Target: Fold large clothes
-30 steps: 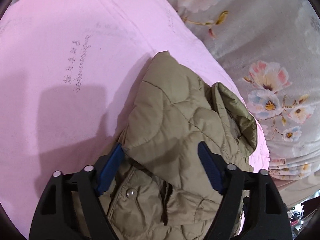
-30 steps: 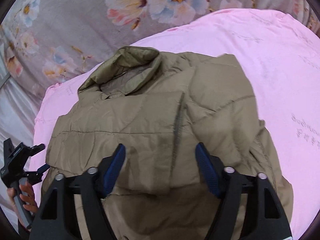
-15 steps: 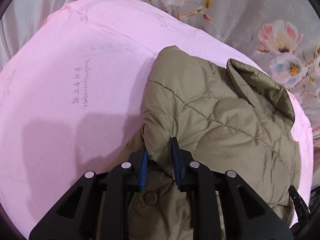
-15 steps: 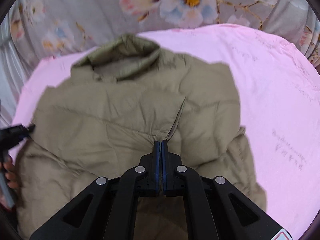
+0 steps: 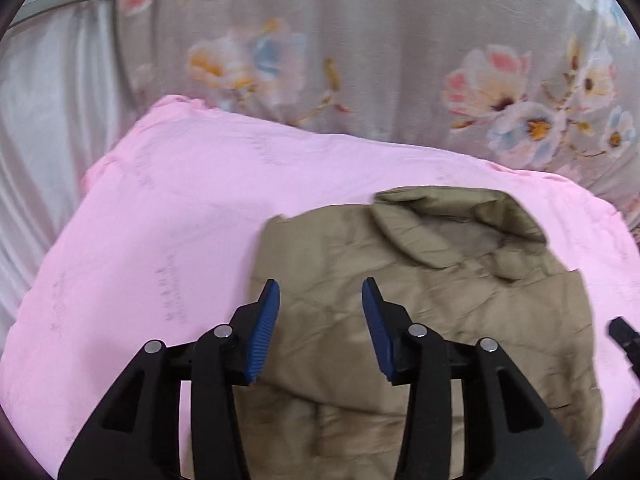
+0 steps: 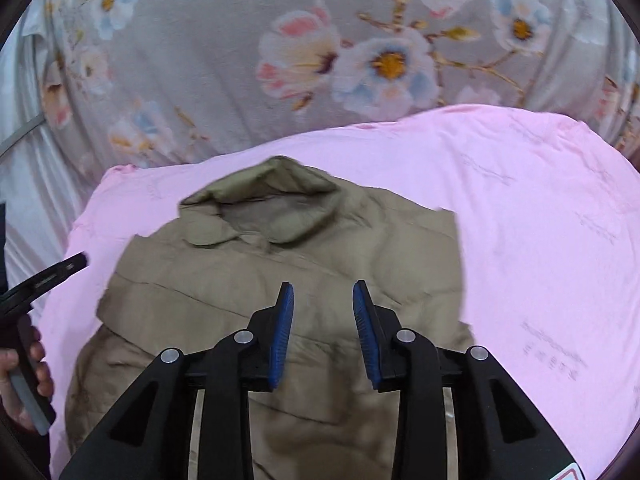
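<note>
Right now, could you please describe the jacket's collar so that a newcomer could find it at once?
Start from the pink sheet spread in front of the grey floral fabric. On it lies the olive quilted jacket, and the collar is at its far end, nearest the flowers. It alone stands up as a raised, open fold, while the rest lies flat.

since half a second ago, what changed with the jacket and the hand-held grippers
Both let go: the left hand-held gripper and right hand-held gripper, each shut on a fold of the olive jacket half a second ago, now stand open above it. The jacket lies released, its sides folded in, collar away from the cameras. It remains on the pink sheet over the floral bedding.
</note>
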{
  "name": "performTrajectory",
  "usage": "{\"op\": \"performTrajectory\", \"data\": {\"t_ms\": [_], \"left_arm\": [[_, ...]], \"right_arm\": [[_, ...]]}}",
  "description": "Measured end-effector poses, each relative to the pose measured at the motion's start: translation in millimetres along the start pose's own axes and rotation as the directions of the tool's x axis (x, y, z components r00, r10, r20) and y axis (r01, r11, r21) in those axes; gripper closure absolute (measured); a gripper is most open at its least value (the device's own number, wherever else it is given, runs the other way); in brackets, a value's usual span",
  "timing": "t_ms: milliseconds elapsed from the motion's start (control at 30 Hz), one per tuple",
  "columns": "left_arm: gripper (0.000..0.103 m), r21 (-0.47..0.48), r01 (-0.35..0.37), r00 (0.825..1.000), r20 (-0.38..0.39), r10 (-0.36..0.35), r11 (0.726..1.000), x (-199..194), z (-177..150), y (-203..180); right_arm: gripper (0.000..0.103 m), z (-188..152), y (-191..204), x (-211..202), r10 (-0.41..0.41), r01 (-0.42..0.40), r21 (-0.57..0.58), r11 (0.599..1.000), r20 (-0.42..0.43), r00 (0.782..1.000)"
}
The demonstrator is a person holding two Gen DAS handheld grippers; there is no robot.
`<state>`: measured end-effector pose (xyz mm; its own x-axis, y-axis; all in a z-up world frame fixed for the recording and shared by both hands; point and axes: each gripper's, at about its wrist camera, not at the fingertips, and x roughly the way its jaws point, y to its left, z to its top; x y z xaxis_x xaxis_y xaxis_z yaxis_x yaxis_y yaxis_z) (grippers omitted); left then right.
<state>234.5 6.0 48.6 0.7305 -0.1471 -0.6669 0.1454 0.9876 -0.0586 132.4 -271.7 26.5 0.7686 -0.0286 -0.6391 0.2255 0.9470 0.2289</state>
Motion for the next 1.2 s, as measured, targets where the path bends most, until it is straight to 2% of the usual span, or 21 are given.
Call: {"op": "performTrajectory", "data": {"t_ms": [67,167,233,300,467,833,900,933,967,1000,1033,1067,1133,1200], "left_arm": [[0.062,0.017,0.05,0.998,-0.039,-0.05,0.999,14.5,1.6,-22.7],[0.062,0.069,0.039,0.994,-0.107,-0.032,0.997,46.5,-16.1,-48.6],[0.062,0.083,0.017,0.99,-0.141,-0.005,0.996,66.1,-32.2,-53.7],[0.06,0.078,0.021,0.988,-0.156,-0.009,0.997,78.3,-46.0,-51.1],[0.059,0.142,-0.02,0.997,-0.068,0.03,0.99,81.3,-68.9,-57.4],[0.059,0.198,-0.078,0.994,-0.063,0.092,0.977,86.8,-72.2,-66.9],[0.059,0.199,-0.07,0.993,-0.075,0.086,0.977,84.7,-68.5,-65.9],[0.059,0.187,-0.051,0.993,-0.097,0.07,0.981,82.9,-64.3,-63.1],[0.059,0.129,0.01,0.99,-0.142,0.009,0.992,79.0,-53.7,-55.0],[0.059,0.078,0.052,0.986,-0.161,-0.039,0.996,76.0,-45.5,-48.7],[0.058,-0.01,0.108,0.98,-0.168,-0.108,0.994,70.6,-30.1,-39.1],[0.052,-0.057,0.133,0.977,-0.158,-0.14,0.99,67.7,-18.3,-34.6],[0.038,-0.116,0.161,0.974,-0.139,-0.177,0.98,66.5,6.0,-31.3],[0.038,-0.146,0.158,0.976,-0.124,-0.177,0.977,74.6,28.9,-34.1]], "right_arm": [[0.071,2.4,16.7,12.8,0.014,-0.015,-0.043,0.999,-0.024,1.0],[0.071,-7.0,38.2,47.5,0.01,-0.021,-0.11,0.994,-0.101,0.995],[0.071,-24.5,41.4,69.3,-0.027,0.005,-0.15,0.989,-0.15,0.988],[0.071,-40.2,40.8,82.4,-0.043,0.015,-0.171,0.985,-0.158,0.986],[0.071,-54.1,36.1,83.3,-0.026,0.004,-0.168,0.986,-0.133,0.991],[0.071,-55.6,35.1,85.7,-0.023,0.001,-0.161,0.987,-0.132,0.991],[0.07,-53.3,34.8,85.0,-0.02,-0.004,-0.159,0.987,-0.144,0.989],[0.066,-50.4,33.6,83.8,-0.011,-0.013,-0.151,0.989,-0.159,0.987],[0.064,-45.3,31.6,81.5,0.012,-0.035,-0.126,0.991,-0.179,0.984],[0.061,-36.7,25.5,77.5,0.068,-0.083,-0.071,0.994,-0.191,0.979],[0.061,-28.9,21.1,74.7,0.105,-0.113,-0.029,0.993,-0.189,0.976],[0.059,-17.6,14.2,72.1,0.142,-0.14,0.028,0.99,-0.177,0.974],[0.058,2.8,3.3,71.5,0.182,-0.166,0.112,0.98,-0.148,0.972],[0.058,22.4,-7.4,79.6,0.19,-0.168,0.177,0.97,-0.119,0.975]]}}
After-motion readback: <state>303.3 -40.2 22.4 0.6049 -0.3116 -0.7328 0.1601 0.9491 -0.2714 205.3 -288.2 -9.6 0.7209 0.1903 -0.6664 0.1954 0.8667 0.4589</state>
